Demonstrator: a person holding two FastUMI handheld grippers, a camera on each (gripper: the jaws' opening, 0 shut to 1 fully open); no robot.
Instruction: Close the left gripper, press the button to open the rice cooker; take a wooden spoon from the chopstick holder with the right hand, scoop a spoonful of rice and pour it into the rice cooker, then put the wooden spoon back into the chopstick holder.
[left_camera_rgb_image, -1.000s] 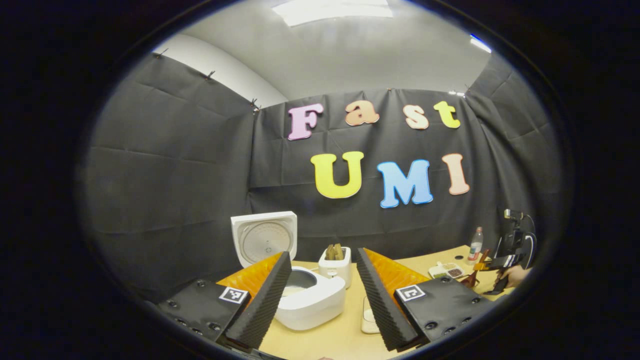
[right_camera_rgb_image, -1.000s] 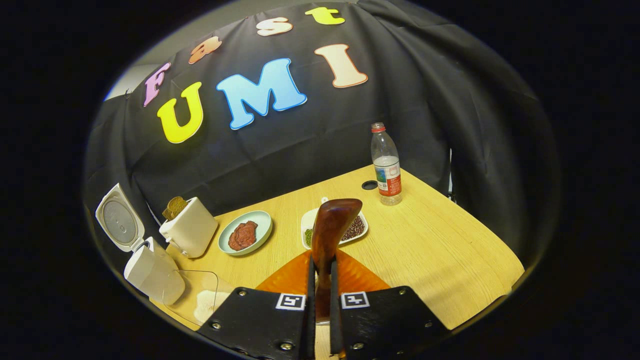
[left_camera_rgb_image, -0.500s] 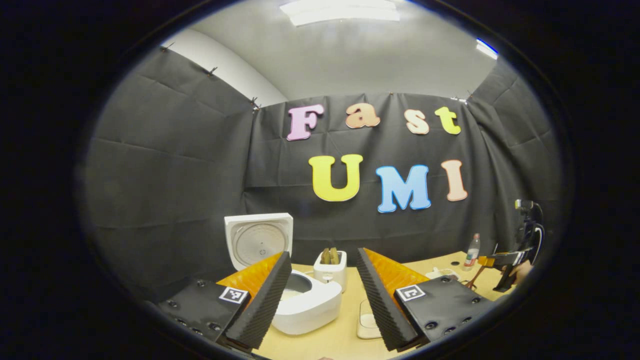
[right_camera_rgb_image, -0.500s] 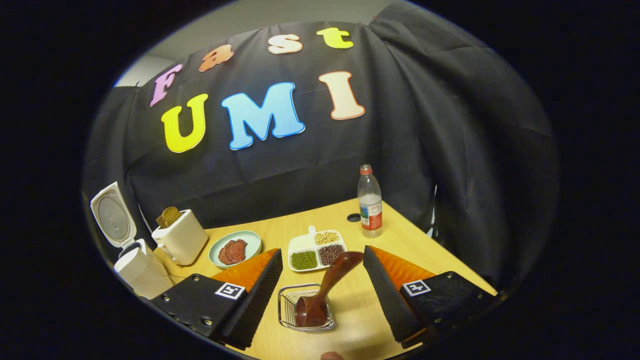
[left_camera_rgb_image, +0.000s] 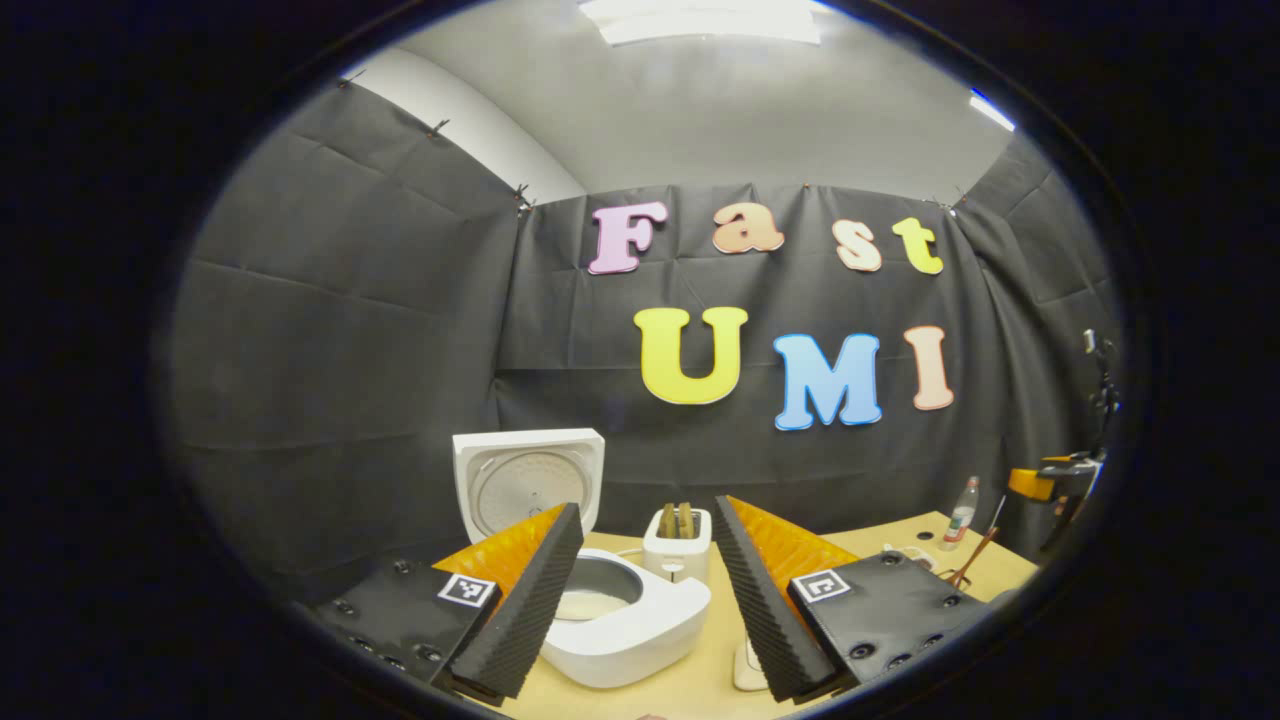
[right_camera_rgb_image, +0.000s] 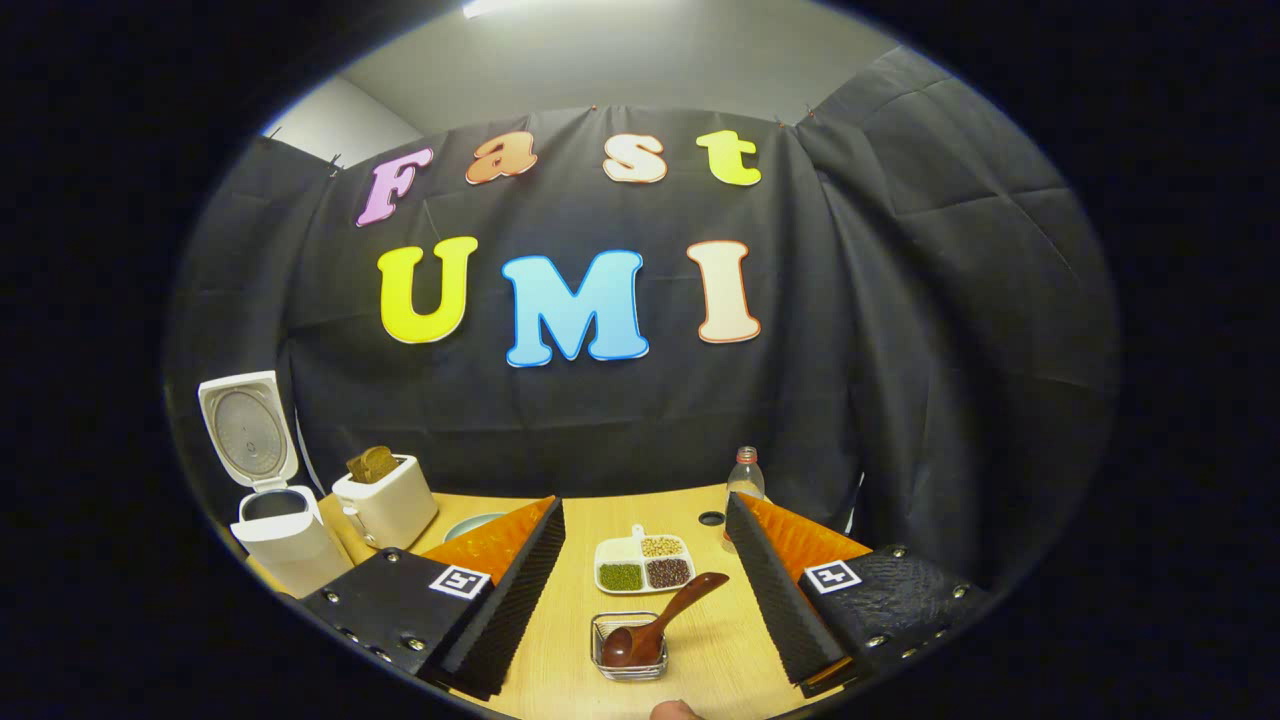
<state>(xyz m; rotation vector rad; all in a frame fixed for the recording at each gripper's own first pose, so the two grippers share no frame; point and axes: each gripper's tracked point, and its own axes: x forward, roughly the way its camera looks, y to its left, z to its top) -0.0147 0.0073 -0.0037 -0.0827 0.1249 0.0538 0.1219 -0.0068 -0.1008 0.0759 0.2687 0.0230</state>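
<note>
White plastic marks the rice cooker (left_camera_rgb_image: 625, 625) in the left gripper view; its lid (left_camera_rgb_image: 527, 480) stands upright and open, and pale rice lies in the pot. This cooker sits between the spread fingers of the left hand-held gripper (left_camera_rgb_image: 640, 590), which holds nothing. A toaster (left_camera_rgb_image: 677, 540) with bread slices stands just behind the cooker, a bottle (left_camera_rgb_image: 962, 500) near the surface's far right corner. The other hand-held gripper (left_camera_rgb_image: 1050, 480) shows at far right; its state I cannot tell from here.

In the right gripper view, the right hand-held gripper (right_camera_rgb_image: 645, 590) is spread and empty. Between its fingers, at the near edge of the surface (right_camera_rgb_image: 720, 650), stands the wire holder (right_camera_rgb_image: 630, 645) with the wooden spoon (right_camera_rgb_image: 660, 620) leaning inside, bowl down. A divided dish (right_camera_rgb_image: 645, 563) of beans lies behind it, the cooker (right_camera_rgb_image: 290, 545) at the left edge.
</note>
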